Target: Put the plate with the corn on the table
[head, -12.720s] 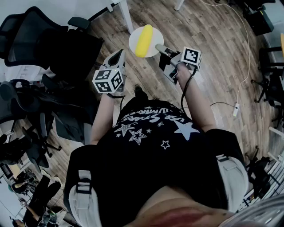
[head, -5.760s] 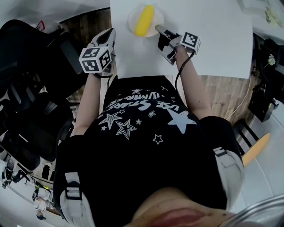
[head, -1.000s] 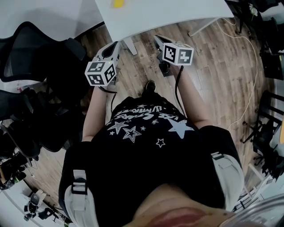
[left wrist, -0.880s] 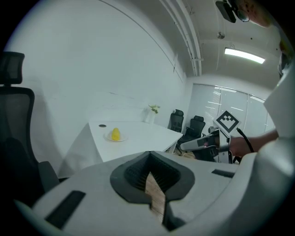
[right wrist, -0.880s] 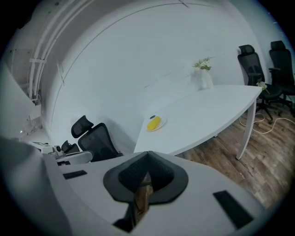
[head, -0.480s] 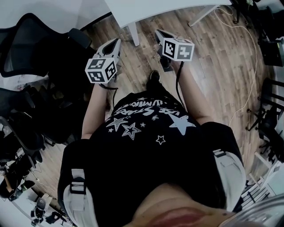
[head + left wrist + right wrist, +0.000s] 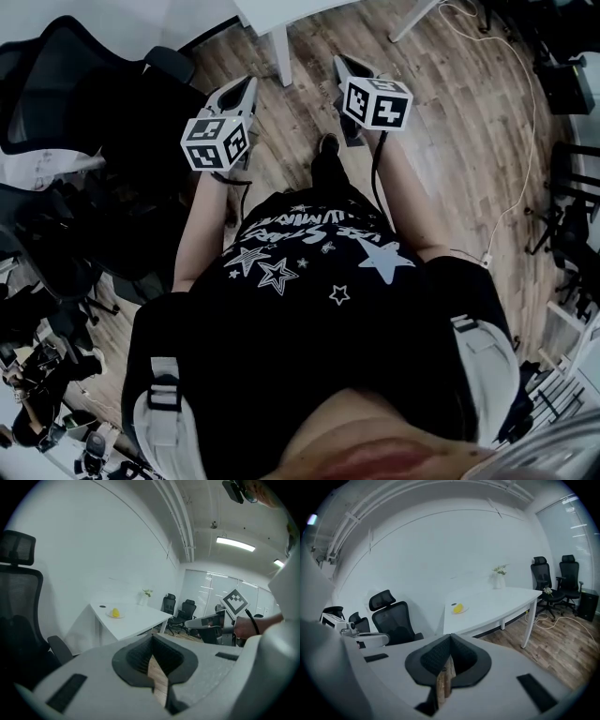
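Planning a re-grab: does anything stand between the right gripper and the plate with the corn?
Nothing visible does. The plate with the corn sits on the table, in clear sight beyond the shut, empty right gripper.

Table (image 7: 281, 11) mostly beyond top edge (head view)

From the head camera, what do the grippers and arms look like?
Both the left gripper and right gripper have pale grey wedge-shaped bodies with dark ribbed pads. Each carries a cube of black-and-white square markers. A black cable trails along each forearm. The black T-shirt has white stars and short sleeves.
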The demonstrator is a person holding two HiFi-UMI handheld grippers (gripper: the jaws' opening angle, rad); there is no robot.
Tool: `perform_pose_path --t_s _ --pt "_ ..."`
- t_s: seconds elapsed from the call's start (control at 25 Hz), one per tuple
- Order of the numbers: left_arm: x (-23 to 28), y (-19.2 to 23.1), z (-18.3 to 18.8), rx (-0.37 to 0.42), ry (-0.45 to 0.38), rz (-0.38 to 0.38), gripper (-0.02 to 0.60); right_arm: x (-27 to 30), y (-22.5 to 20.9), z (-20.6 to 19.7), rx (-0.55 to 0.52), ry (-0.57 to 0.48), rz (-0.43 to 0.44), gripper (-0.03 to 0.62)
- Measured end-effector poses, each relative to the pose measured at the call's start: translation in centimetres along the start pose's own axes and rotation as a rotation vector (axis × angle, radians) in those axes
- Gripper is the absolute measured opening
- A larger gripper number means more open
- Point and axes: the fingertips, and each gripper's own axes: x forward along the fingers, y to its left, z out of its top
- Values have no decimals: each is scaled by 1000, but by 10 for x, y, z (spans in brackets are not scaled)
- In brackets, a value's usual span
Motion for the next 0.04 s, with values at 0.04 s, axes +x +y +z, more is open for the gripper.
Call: perform_pose_path --t_s 0.04 --pt "-8 -3 -1 2 0 -2 5 -7 5 -3 -3 -3 -7 6"
